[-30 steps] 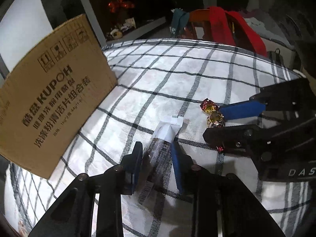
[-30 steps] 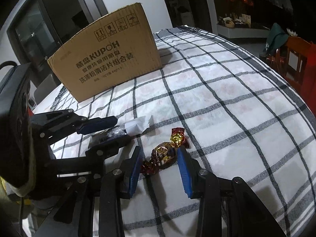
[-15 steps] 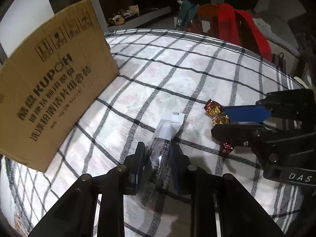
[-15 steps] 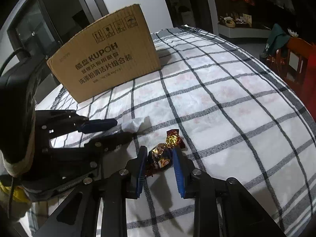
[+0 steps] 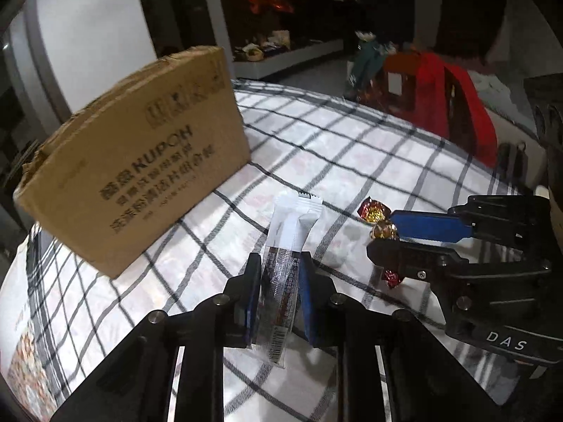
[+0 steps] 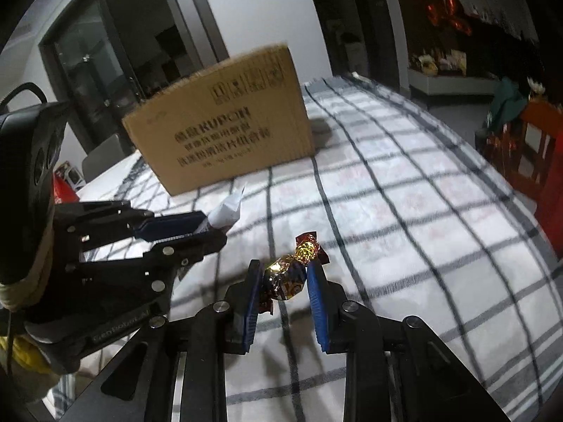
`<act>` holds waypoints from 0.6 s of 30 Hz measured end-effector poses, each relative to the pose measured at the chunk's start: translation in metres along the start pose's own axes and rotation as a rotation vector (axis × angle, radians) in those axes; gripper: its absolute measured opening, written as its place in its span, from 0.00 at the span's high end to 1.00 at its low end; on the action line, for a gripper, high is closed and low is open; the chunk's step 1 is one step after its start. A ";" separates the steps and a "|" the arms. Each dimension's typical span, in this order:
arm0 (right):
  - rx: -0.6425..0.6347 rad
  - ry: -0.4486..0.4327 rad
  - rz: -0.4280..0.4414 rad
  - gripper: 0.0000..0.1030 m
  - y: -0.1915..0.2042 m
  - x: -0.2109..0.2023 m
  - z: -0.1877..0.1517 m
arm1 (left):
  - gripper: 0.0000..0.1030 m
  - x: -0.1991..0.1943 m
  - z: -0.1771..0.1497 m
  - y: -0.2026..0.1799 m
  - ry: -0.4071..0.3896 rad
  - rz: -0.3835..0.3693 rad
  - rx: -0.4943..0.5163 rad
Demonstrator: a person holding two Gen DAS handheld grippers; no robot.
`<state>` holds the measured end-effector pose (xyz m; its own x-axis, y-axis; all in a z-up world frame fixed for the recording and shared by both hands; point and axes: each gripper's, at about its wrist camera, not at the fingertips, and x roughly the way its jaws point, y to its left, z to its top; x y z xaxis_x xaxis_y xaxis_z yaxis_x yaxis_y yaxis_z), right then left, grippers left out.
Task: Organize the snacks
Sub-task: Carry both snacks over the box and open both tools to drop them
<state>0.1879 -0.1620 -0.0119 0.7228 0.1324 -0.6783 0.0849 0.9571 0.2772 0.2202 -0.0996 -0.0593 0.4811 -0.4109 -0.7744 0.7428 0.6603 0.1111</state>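
Both grippers loaded and clear of the checked cloth. Left gripper clamped on the snack bar, long axis along the fingers, white end pointing away. Right gripper clamped on the foil candy, twist ends sticking out. Cardboard box stands ahead of both, up-left, nearer the left one. Box reads "KUPOH"; Chinese lines too blurred to read. Right gripper body reads "DAS".

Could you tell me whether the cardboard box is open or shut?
Cannot tell: both views show only the cardboard box from its printed side; its top is hidden.
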 end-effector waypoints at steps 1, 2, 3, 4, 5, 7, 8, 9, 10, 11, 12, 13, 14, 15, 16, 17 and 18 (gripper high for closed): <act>-0.012 -0.018 0.001 0.74 0.003 -0.005 0.003 | 0.79 -0.004 0.000 0.000 -0.006 0.002 -0.012; -0.021 -0.029 0.001 0.74 0.005 -0.009 0.005 | 0.79 -0.009 0.000 0.000 -0.011 0.008 -0.024; -0.033 -0.040 0.004 0.74 0.007 -0.012 0.007 | 0.79 -0.013 -0.001 0.000 -0.016 0.013 -0.031; -0.046 -0.049 0.008 0.74 0.009 -0.016 0.009 | 0.79 -0.018 -0.001 0.000 -0.025 0.019 -0.042; -0.054 -0.060 0.014 0.74 0.012 -0.020 0.011 | 0.79 -0.021 -0.001 0.001 -0.032 0.023 -0.051; -0.071 -0.077 0.028 0.74 0.017 -0.027 0.015 | 0.79 -0.032 0.000 0.001 -0.051 0.031 -0.081; -0.078 -0.087 0.033 0.74 0.020 -0.031 0.017 | 0.79 -0.036 0.001 0.001 -0.059 0.034 -0.093; -0.083 -0.097 0.038 0.74 0.021 -0.034 0.018 | 0.79 -0.042 0.001 0.002 -0.072 0.042 -0.111; -0.090 -0.107 0.044 0.74 0.024 -0.038 0.021 | 0.79 -0.047 0.002 0.002 -0.082 0.048 -0.123; -0.093 -0.114 0.050 0.74 0.025 -0.040 0.022 | 0.79 -0.051 0.002 0.003 -0.091 0.054 -0.134; -0.096 -0.121 0.059 0.74 0.027 -0.043 0.024 | 0.79 -0.055 0.002 0.003 -0.101 0.061 -0.148; -0.099 -0.125 0.065 0.74 0.028 -0.046 0.025 | 0.79 -0.060 0.003 0.005 -0.111 0.069 -0.164; -0.103 -0.133 0.071 0.74 0.029 -0.048 0.027 | 0.79 -0.064 0.003 0.005 -0.118 0.073 -0.174; -0.105 -0.139 0.077 0.74 0.030 -0.050 0.029 | 0.79 -0.069 0.004 0.007 -0.131 0.082 -0.190; -0.105 -0.142 0.079 0.74 0.030 -0.051 0.030 | 0.79 -0.073 0.005 0.008 -0.139 0.091 -0.201; -0.108 -0.150 0.082 0.74 0.031 -0.053 0.032 | 0.79 -0.077 0.006 0.009 -0.146 0.101 -0.213; -0.111 -0.157 0.083 0.74 0.032 -0.055 0.034 | 0.79 -0.081 0.007 0.011 -0.157 0.107 -0.227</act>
<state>0.1745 -0.1476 0.0575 0.8230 0.1786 -0.5392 -0.0495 0.9682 0.2452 0.1930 -0.0633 0.0088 0.6302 -0.4117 -0.6583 0.5695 0.8214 0.0314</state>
